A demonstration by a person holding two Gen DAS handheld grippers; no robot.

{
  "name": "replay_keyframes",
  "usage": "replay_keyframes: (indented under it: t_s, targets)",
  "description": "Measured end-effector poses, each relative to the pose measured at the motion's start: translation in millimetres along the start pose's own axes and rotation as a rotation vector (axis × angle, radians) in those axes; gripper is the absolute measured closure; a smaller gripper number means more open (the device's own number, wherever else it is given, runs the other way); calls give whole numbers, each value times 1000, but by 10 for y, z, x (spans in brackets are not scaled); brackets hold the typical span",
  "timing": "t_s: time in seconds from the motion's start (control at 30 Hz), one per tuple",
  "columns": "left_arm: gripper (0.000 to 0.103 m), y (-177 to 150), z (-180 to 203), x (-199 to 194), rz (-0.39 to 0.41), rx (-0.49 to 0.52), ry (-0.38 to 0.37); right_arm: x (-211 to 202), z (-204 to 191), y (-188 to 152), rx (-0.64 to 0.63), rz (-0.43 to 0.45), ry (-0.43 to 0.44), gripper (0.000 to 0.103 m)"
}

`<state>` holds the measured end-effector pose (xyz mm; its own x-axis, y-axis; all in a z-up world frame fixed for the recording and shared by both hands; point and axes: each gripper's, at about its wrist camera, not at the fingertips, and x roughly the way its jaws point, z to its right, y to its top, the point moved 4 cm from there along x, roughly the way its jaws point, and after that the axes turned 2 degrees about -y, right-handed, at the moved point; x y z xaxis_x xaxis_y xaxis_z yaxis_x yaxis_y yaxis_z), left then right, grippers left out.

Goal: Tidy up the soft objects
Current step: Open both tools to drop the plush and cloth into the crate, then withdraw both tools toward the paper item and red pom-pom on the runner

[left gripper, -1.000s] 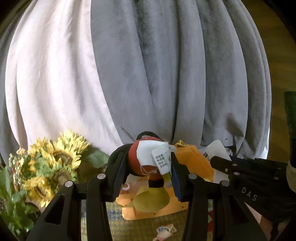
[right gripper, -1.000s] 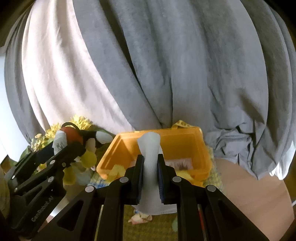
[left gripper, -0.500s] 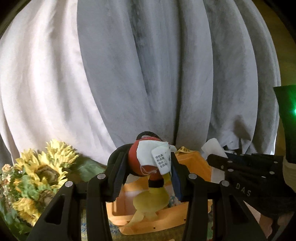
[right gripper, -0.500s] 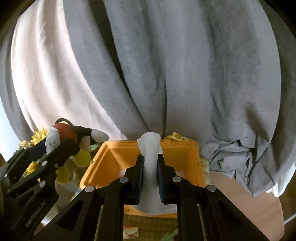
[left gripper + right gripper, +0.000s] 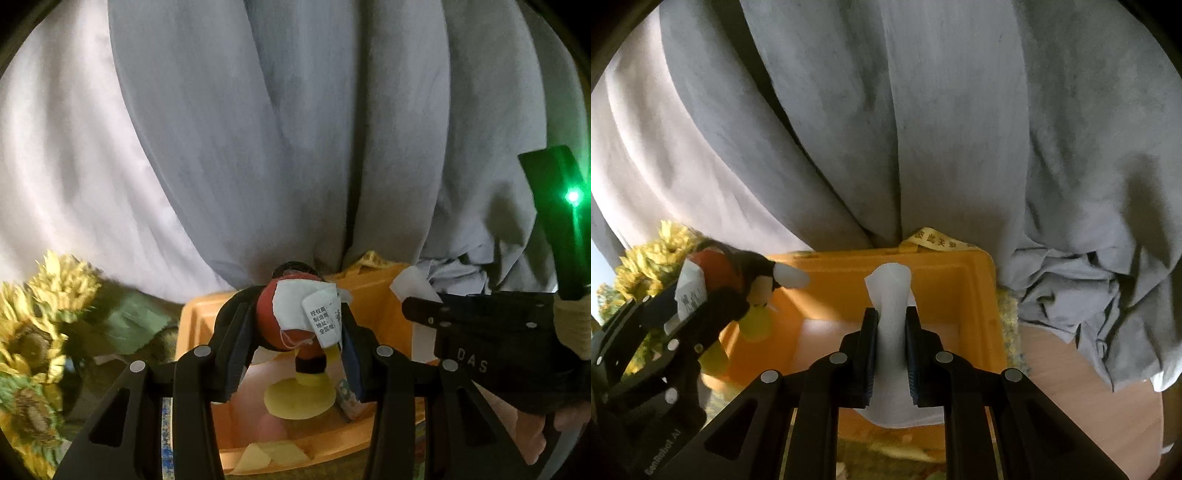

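Two soft items held over the orange bin, neither dropped yet.
Left view: left tongs point(image 5: 291, 341) grip a plush toy point(image 5: 295, 325) above the orange bin point(image 5: 192, 325). Right view: right tongs point(image 5: 891, 350) pinch a white cloth point(image 5: 891, 291); toy at 9 o'clock.
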<state>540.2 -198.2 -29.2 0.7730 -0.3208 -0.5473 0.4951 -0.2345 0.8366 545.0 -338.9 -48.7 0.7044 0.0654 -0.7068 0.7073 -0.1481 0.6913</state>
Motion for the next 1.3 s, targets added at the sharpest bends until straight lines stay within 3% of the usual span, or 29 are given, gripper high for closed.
replay_keyframes:
  t_s: [0.3, 0.37, 0.47, 0.6, 0.73, 0.93, 1.3]
  targets:
    - [56, -74, -8, 391, -97, -32, -16, 391, 92, 0, 17, -92, 26, 87]
    - [52, -82, -10, 391, -91, -21, 7, 435, 109, -6, 11, -109, 30, 84]
    - [44, -79, -20, 355, -76, -2, 42, 447, 116, -15, -4, -110, 16, 68]
    - [40, -101, -63, 268, -69, 4, 81, 435, 117, -43, -9, -114, 16, 66]
    - [36, -136, -95, 127, -54, 17, 135, 361, 92, -68, -23, -89, -9, 53]
    - [34, -200, -116, -133, -36, 4, 134, 159, 70, -161, -12, -65, -48, 51]
    - [34, -255, -91, -735, 28, -9, 112, -507, -18, -267, 0, 75, -112, 47]
